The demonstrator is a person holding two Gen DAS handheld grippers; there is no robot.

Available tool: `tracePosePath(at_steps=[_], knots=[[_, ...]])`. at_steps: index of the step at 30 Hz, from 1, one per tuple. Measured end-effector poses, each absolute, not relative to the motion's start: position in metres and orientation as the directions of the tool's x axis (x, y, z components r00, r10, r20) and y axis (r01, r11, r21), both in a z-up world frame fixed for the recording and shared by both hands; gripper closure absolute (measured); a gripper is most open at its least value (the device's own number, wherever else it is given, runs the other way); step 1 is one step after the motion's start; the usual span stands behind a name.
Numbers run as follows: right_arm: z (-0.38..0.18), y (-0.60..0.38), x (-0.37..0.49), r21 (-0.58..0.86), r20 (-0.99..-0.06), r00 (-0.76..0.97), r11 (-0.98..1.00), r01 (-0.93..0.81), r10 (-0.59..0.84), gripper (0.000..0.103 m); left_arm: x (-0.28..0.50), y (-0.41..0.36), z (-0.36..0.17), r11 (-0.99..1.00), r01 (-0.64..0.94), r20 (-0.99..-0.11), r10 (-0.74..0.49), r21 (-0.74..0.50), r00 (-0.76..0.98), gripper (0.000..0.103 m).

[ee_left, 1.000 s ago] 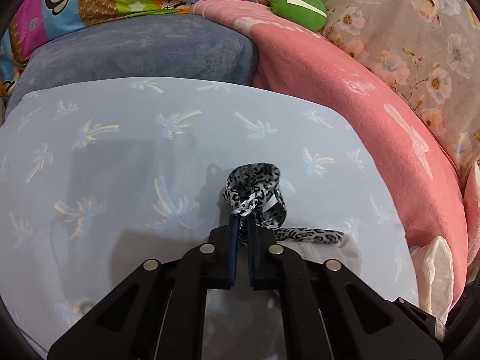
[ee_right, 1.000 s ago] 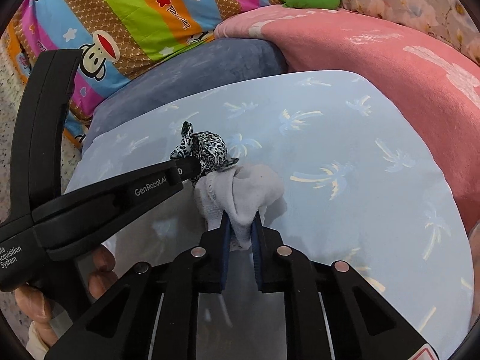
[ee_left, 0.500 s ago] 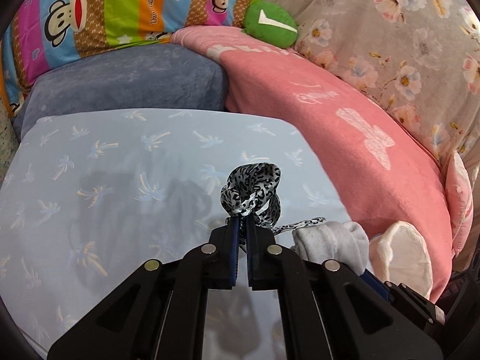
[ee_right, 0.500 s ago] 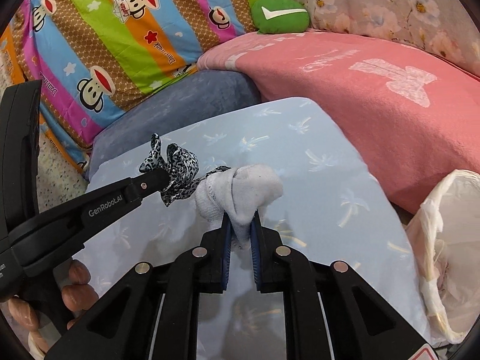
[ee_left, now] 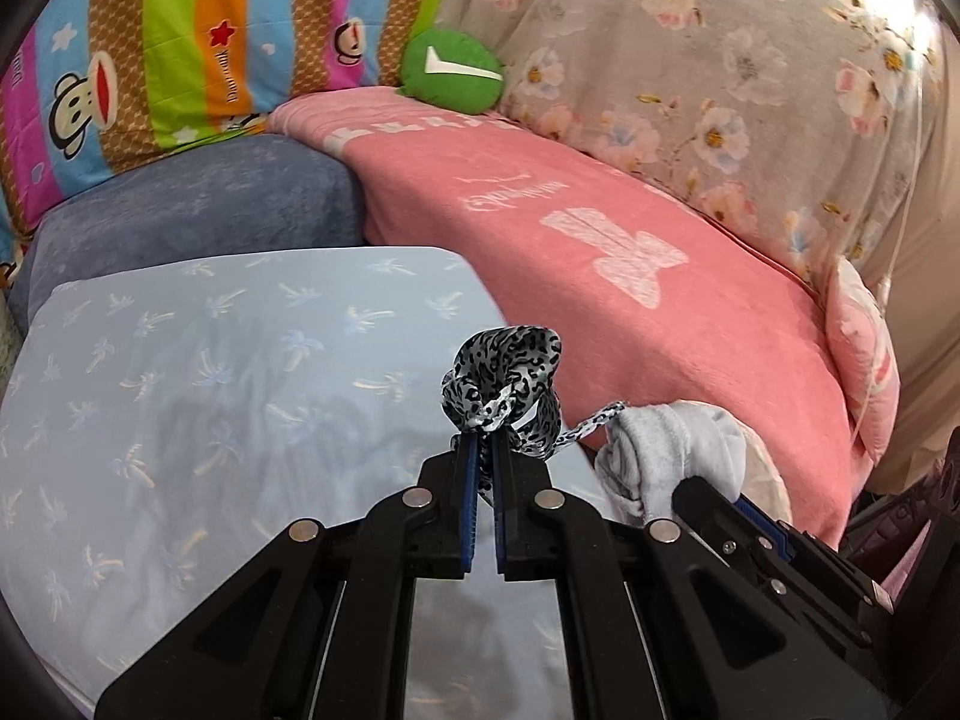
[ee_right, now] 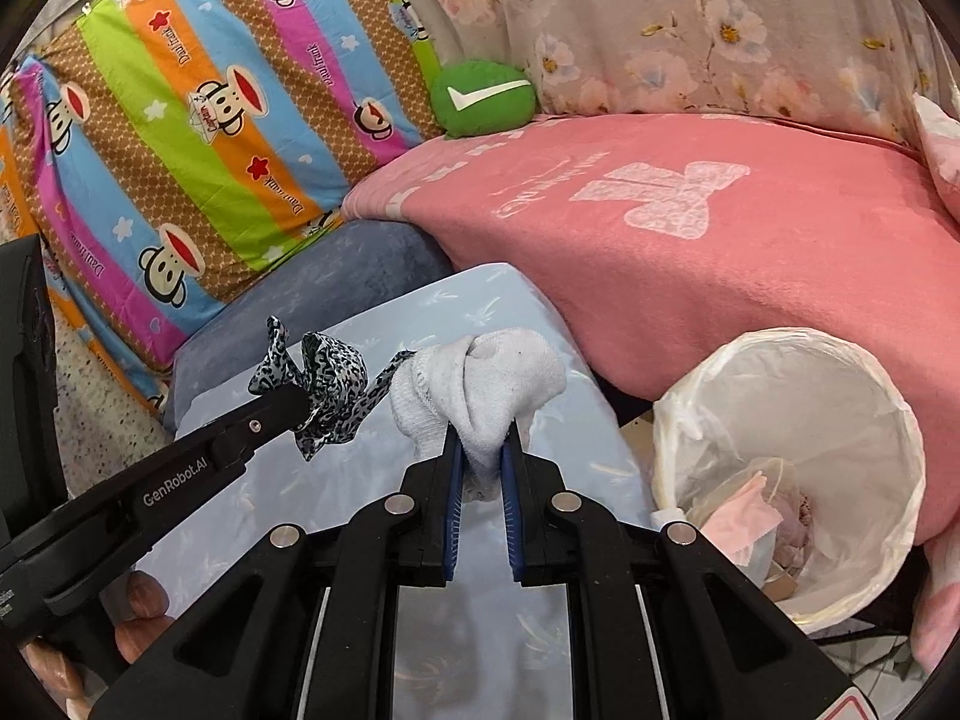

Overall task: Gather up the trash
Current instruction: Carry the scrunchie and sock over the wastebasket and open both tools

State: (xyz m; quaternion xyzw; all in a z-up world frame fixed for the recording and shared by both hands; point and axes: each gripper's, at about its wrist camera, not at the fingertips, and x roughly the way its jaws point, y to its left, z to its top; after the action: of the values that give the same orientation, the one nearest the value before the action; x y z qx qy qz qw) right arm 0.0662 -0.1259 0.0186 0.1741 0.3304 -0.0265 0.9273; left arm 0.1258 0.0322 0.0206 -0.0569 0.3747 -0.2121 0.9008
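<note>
A: The left gripper [ee_left: 485, 450] — what's in it?

B: Its jaws are clamped on a leopard-print ribbon [ee_left: 507, 381], bunched into a knot right at the fingertips, one thin tail trailing off to the right. It hangs above the pale blue palm-print cushion [ee_left: 228, 372].

A: And the right gripper [ee_right: 480, 450]?

B: Closed on a white sock [ee_right: 480, 378], a soft ribbed wad bulging up from between the blue pads. The ribbon's tail just reaches it.

A: Further right?

B: A bin lined with a white bag [ee_right: 840, 420], near the sock, against the pink blanket [ee_right: 720, 240]. Crumpled tissue lies inside.
</note>
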Motion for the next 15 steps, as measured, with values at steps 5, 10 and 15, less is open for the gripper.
tracePosePath(at_steps=[5,10,15], knots=[[0.026,-0.154,0.039,0.311,-0.605,0.796,0.928,0.207,0.026,0.091,0.107,0.007,0.022,0.886,0.385,-0.65,-0.455,-0.259,0.609,0.099],[0.028,-0.182,0.019,0.322,-0.595,0.803,0.912,0.254,-0.014,0.091,0.093,-0.018,0.023,0.864,0.434,-0.651,-0.485,-0.255,0.584,0.099],[0.028,-0.208,0.004,0.337,-0.59,0.806,0.893,0.299,-0.047,0.091,0.083,-0.042,0.024,0.845,0.475,-0.653,-0.506,-0.244,0.564,0.098]])
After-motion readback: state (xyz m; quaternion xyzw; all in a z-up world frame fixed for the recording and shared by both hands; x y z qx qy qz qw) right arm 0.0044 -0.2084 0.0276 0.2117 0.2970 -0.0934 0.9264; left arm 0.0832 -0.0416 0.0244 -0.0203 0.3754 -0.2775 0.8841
